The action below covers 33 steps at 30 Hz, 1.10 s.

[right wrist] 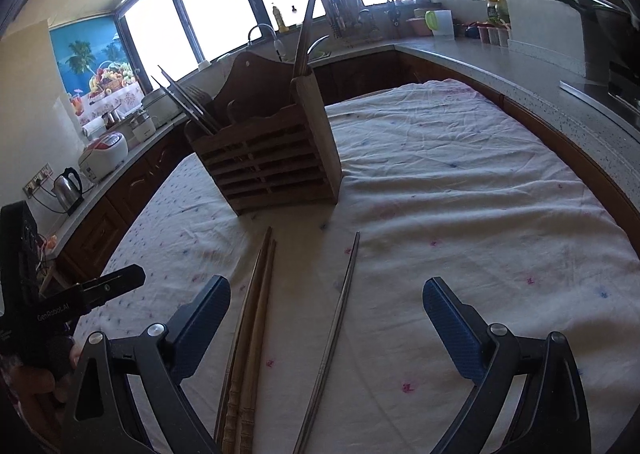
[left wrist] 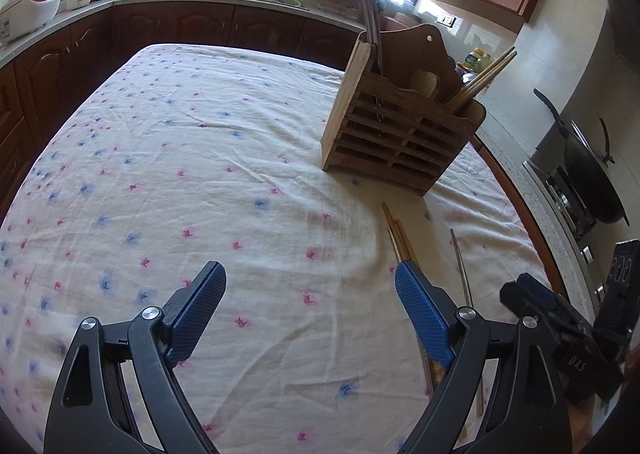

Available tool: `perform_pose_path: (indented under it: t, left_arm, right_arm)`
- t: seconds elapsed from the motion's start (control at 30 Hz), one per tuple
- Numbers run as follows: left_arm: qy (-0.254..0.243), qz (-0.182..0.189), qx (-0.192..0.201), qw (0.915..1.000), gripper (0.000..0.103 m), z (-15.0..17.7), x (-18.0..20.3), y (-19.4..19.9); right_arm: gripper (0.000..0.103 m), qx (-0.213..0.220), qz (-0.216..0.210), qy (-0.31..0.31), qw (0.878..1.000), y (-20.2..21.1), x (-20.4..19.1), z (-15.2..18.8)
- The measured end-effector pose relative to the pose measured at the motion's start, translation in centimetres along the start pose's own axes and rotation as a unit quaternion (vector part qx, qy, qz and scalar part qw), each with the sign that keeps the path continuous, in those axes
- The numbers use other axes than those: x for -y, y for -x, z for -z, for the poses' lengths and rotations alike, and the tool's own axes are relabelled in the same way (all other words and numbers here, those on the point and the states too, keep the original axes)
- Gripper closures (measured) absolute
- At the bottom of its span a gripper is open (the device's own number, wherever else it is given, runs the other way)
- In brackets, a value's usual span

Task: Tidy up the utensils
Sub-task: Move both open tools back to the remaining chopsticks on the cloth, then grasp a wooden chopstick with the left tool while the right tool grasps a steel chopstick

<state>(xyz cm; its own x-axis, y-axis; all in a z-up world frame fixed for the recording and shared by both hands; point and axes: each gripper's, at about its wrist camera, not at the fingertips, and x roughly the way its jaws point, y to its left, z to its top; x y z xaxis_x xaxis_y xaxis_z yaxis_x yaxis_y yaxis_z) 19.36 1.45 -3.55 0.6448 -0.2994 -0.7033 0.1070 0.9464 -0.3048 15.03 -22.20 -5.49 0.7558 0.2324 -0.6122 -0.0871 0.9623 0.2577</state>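
Right wrist view: right gripper (right wrist: 326, 314) fingers spread wide, empty. Wooden chopsticks (right wrist: 250, 318) and metal chopsticks (right wrist: 340, 302) lie on the table (right wrist: 460, 193) between and ahead of the fingers; wooden holder (right wrist: 268, 161) beyond. Left gripper (left wrist: 310, 304) likewise released, empty. Judgement: sticks light, stiff, thin; metal pair likely slippery. Pinch mid-length.
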Motion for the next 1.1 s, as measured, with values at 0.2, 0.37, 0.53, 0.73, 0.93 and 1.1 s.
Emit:
perform_pose_path:
  t: [0.2,0.37,0.53,0.73,0.93,1.1]
  left_arm:
    - [0.01,-0.005,-0.005,0.9999,0.014,0.1,-0.9,-0.1]
    - [0.007,-0.004,-0.007,0.9999,0.014,0.1,-0.9,-0.2]
    - [0.003,-0.003,-0.019,0.9998,0.014,0.2,-0.4,-1.0]
    - [-0.036,0.004,-0.032,0.9989,0.014,-0.6,2.3,-2.7]
    - [-0.084,0.012,-0.051,0.9951,0.028,-2.6,5.5,-6.2]
    - [-0.11,0.015,-0.085,0.9902,0.054,-4.0,7.8,-10.1]
  right_arm:
    - [0.01,-0.071,0.025,0.095,0.993,-3.5,-3.8,1.6]
    - [0.02,-0.097,0.056,0.09,0.99,-4.5,-2.7,2.4]
    - [0.022,-0.087,0.094,0.056,0.99,-3.6,0.6,1.9]
    - [0.023,-0.057,0.076,0.001,0.995,-1.7,3.5,0.8]
    - [0.045,-0.049,0.049,-0.016,0.997,-2.2,3.6,-0.4]
    - [0.067,-0.065,0.03,-0.023,0.997,-4.7,3.7,-1.2]
